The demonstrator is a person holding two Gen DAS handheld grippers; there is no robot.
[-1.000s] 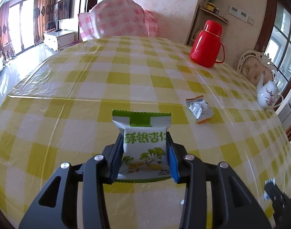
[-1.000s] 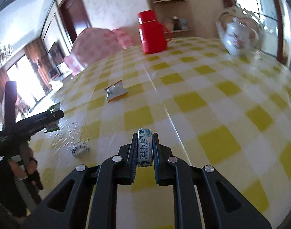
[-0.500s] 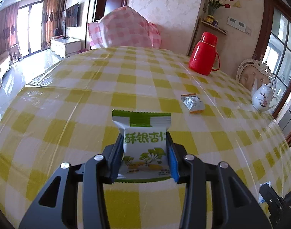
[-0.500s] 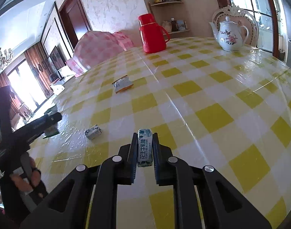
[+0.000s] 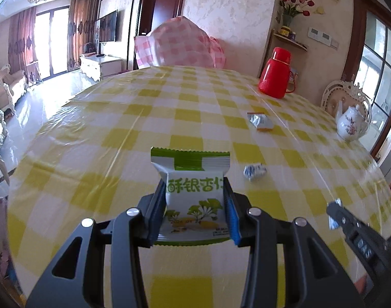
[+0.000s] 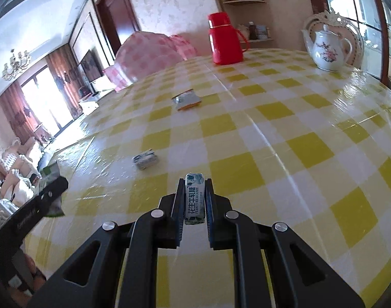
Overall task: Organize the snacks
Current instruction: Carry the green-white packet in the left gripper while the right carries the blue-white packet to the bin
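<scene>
My left gripper (image 5: pixel 194 205) is shut on a green and white snack packet (image 5: pixel 192 197), held above the yellow checked table (image 5: pixel 118 133). My right gripper (image 6: pixel 194 200) is shut on a small white and blue peanut candy bar (image 6: pixel 194 200), also held above the table. A blue and white wrapped candy (image 5: pixel 254 172) lies on the table ahead, also in the right wrist view (image 6: pixel 145 159). A silver and orange packet (image 5: pixel 260 121) lies farther back, also in the right wrist view (image 6: pixel 186 100). The right gripper shows at the left wrist view's lower right (image 5: pixel 336 206).
A red thermos (image 5: pixel 276 73) stands at the far side of the table. A white flowered teapot (image 5: pixel 350 124) stands at the right edge. A pink checked food cover (image 5: pixel 180 45) sits beyond the table. The left gripper with its packet shows in the right wrist view (image 6: pixel 50 182).
Both grippers have risen and pulled back from the table with their snacks still held. More of the table and the blue and white candy have come into the left wrist view.
</scene>
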